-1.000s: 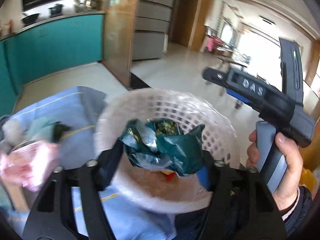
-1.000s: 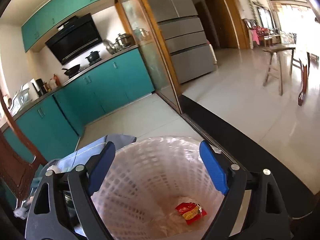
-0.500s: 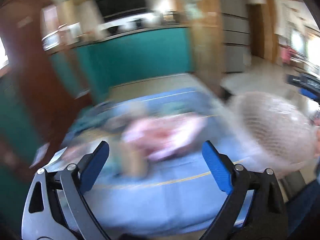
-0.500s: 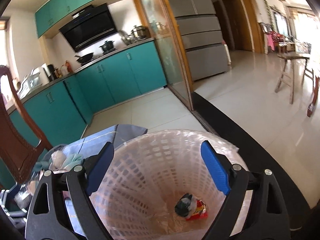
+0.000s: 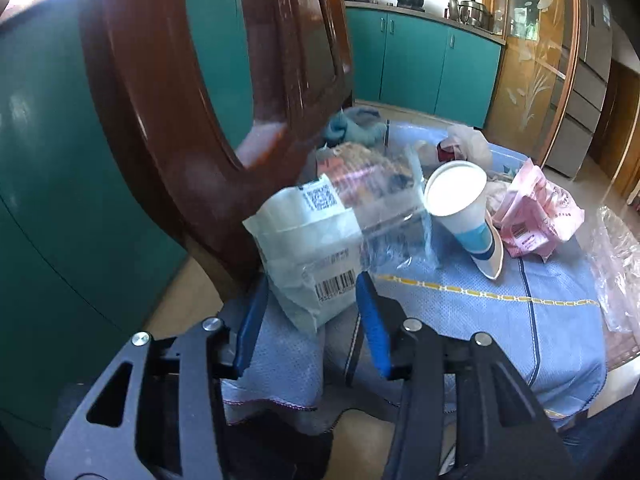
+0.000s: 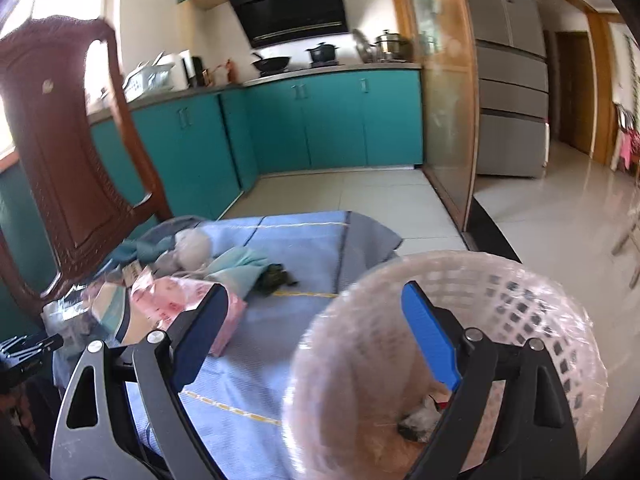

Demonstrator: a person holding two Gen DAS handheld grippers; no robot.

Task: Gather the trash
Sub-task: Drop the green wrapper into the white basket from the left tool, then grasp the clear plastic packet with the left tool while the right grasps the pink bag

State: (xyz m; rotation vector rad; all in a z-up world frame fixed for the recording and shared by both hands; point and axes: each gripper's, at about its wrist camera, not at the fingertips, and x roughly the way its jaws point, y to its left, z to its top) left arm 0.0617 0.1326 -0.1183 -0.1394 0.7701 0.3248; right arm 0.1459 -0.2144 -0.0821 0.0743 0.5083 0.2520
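Left gripper [image 5: 310,300] angling downward, jaws just closing onto a pale crinkled plastic wrapper with barcode [image 5: 316,256]. Right gripper [image 6: 316,336] gaping wide, empty, its right finger over the lined white lattice bin [image 6: 520,320].

Tablecloth [image 5: 500,320]: blue, yellow chain stripe. Paper cup [image 5: 460,208]: white, blue bands. Wrapper [image 5: 536,216]: pink; basket [image 6: 520,320]: white lattice.

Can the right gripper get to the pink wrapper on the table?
Probably yes. The right gripper is open and empty, and the pink wrapper lies just past its left finger on the blue tablecloth, with nothing between them. The basket sits off to the side.
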